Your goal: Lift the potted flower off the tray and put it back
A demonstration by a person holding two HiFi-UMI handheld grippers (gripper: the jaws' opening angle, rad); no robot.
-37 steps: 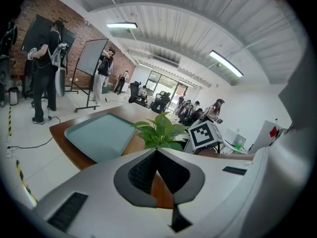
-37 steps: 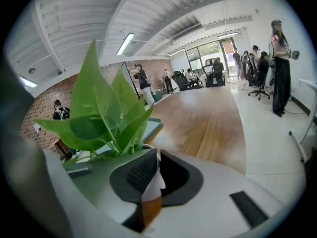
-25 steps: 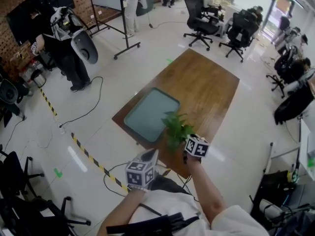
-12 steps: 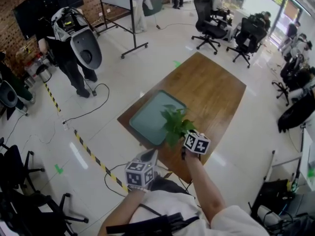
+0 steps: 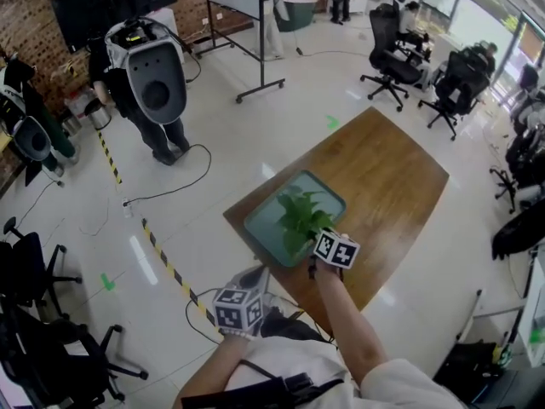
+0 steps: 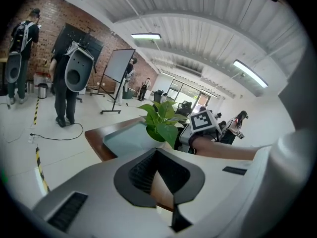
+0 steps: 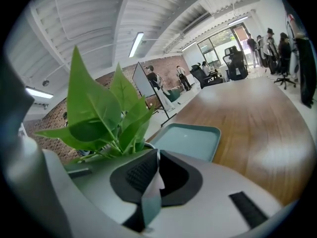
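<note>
Near tray (image 7: 190,142), right gripper (image 7: 156,157) holds potted flower (image 7: 106,118).

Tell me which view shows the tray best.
Right gripper view: the tray lies close, bare inside and rim nearly whole. Head view: from above, potted flower leaves covering part. Left gripper view: a slice beside the leaves.

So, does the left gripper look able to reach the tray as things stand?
Probably yes: the left gripper is empty, the tray lies bare ahead of it, and the plant in the right gripper sits to one side.
</note>
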